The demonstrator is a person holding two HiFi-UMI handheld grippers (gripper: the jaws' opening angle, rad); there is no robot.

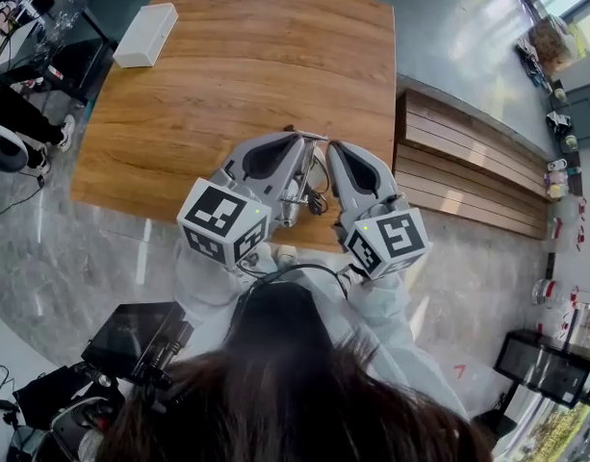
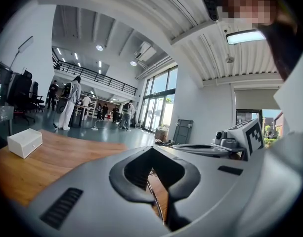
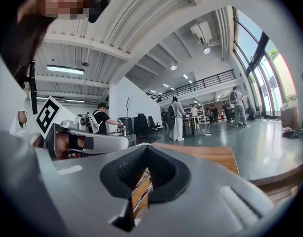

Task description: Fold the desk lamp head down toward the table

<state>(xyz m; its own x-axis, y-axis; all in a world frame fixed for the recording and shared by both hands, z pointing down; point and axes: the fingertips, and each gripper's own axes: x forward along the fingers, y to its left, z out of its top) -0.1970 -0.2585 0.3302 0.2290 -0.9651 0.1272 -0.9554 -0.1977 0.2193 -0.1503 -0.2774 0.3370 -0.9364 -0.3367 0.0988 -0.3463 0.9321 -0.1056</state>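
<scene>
Left tool (image 1: 308, 139) and right tool (image 1: 333, 146) both pressed together (metal thing (image 1: 296, 198) between them unclear).

A big open work hall, part lab and part office.

In the head view, a wooden table (image 1: 246, 85) stands on a shiny gray floor (image 1: 468, 27). A small white box (image 1: 145, 35) sits at the table's 11 o'clock corner, and a dark screen (image 1: 545, 364) stands at 4 o'clock. The left gripper view shows a very high white ceiling (image 2: 141, 14) with round lights (image 2: 99, 47). There are tall windows (image 2: 158, 102) near 12 o'clock and a railing (image 2: 97, 76) along an upper walkway at 10 o'clock. Black chairs (image 2: 25, 98) stand at 9 o'clock, and people (image 2: 72, 102) stand far off.
</scene>
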